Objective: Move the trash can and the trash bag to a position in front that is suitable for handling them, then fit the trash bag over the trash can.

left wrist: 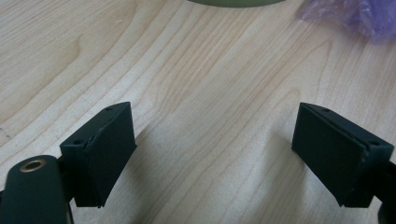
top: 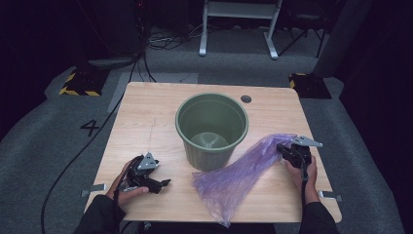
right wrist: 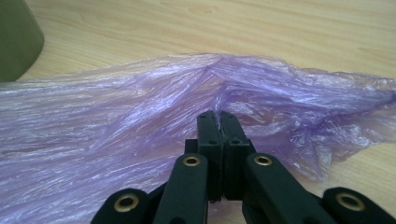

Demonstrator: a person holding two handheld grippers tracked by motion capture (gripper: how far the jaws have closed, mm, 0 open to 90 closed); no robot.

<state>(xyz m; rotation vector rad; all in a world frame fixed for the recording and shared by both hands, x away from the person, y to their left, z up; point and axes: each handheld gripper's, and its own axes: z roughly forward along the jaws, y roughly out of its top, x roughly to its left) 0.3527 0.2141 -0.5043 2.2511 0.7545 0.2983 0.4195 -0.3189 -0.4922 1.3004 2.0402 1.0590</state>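
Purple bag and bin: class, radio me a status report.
Right gripper shut on purple bag. Left gripper open, empty, over table. Green bin upright beside bag. Nothing in the way.

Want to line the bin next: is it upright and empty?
Upright and empty. The green bin stands on the table with its mouth up and its bare bottom visible; the purple bag lies outside, beside it.

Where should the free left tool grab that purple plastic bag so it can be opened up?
Probably the loose lower end of the purple bag, coming in from its left side across the bare table. The right tool already pinches the upper end, the open left tool lies nearby, and the film there is crumpled into folds easy to pinch.
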